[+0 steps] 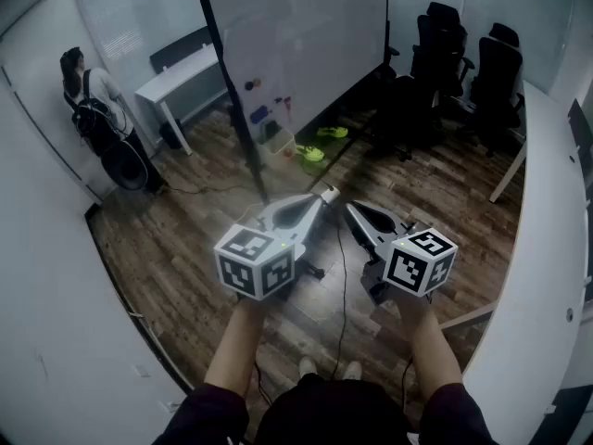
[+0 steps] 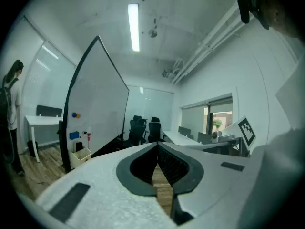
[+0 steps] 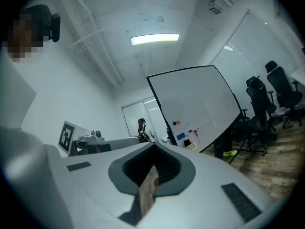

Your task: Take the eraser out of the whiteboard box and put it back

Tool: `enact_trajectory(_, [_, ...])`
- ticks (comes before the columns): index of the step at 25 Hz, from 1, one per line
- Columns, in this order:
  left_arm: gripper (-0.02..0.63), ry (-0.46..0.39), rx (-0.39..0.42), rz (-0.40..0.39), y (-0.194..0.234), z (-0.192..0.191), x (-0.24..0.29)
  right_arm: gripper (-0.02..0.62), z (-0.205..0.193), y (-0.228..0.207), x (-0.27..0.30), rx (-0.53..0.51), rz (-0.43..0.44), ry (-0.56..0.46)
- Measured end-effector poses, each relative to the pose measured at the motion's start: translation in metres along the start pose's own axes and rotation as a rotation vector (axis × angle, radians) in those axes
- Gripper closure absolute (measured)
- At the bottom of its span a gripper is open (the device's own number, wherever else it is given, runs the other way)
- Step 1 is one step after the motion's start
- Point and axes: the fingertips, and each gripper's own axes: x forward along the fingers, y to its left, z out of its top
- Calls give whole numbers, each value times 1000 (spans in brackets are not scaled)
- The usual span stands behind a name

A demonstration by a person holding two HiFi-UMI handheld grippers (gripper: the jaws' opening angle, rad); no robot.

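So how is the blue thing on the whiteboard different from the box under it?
The blue block is blue; the box is pale cream. The blue block is small and flat against the whiteboard; the box is bigger and open on top. The blue block sits higher up; the box sits below it. Both are by the whiteboard's same edge.

Wood floor (image 1: 185,239), black cable (image 1: 340,290), perhaps green shoes (image 1: 313,153)

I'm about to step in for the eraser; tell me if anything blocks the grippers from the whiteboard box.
Nothing visible does. Only open wood floor lies between the left gripper, the right gripper and the whiteboard box; the office chairs stand off to the right.
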Motion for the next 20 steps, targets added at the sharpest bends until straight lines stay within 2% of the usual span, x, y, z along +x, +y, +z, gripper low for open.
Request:
enact_trajectory(6, [601, 3, 21, 15, 1, -4, -8, 592, 8, 6, -1, -50, -11, -19])
enact_trajectory(11, [601, -5, 42, 6, 2, -9, -15, 592, 4, 10, 1, -50, -13, -18])
enact_trajectory(20, [601, -21, 54, 46, 19, -17, -35, 591, -2, 24, 11, -47, 22, -47])
